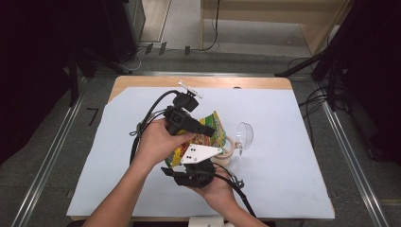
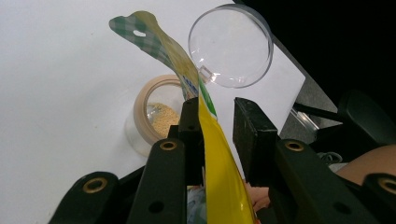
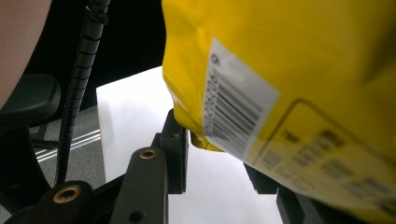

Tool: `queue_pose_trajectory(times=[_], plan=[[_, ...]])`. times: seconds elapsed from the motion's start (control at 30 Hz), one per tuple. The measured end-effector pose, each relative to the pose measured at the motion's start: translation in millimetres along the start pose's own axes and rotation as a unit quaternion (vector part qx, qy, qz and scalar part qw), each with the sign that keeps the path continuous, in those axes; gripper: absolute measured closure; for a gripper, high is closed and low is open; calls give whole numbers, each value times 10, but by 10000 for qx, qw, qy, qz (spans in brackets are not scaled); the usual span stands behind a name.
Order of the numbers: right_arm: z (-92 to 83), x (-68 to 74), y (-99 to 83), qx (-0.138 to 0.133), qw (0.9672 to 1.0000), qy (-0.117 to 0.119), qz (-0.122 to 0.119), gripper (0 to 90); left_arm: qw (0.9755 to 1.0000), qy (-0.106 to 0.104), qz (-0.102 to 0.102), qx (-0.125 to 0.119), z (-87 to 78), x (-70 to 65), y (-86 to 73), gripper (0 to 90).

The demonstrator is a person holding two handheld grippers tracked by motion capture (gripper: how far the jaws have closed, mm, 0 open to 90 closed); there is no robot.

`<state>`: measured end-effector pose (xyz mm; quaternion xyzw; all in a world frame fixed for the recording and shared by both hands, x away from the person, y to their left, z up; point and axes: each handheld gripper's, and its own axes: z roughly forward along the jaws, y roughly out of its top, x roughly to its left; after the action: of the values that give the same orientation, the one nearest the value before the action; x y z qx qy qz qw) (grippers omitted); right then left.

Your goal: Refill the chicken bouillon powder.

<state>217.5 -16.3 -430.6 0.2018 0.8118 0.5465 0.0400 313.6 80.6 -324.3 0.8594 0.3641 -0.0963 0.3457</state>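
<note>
The left gripper holds the yellow snack bag by its upper edge, fingers clamped on the film; this tilts the bag's mouth toward the glass jar, which already contains pale granules. The bag is suspended above the middle of the desk, presumably for pouring. The right gripper supports the bag's lower corner, fingers grasping it. A barcode label is visible; its digits are unreadable. The clear lid lies just right of the jar.

A crinkly yellow foil snack bag with a green checked top tilts above the open clear plastic jar holding tan grains.
</note>
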Motion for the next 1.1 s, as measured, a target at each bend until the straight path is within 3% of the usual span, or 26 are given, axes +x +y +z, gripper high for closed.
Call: queue_pose_trajectory(times=[0.7, 0.87, 1.1], plan=[[7, -1, -9, 30, 10000, 4, 82, 653, 10000, 58, 13, 9, 21, 6, 3, 747], [9, -39, 17, 89, 9999, 5, -71, 661, 9999, 103, 10, -79, -1, 7, 4, 747], [9, -41, 18, 84, 10000, 9, -20, 653, 9999, 102, 28, -40, 9, 12, 20, 744]])
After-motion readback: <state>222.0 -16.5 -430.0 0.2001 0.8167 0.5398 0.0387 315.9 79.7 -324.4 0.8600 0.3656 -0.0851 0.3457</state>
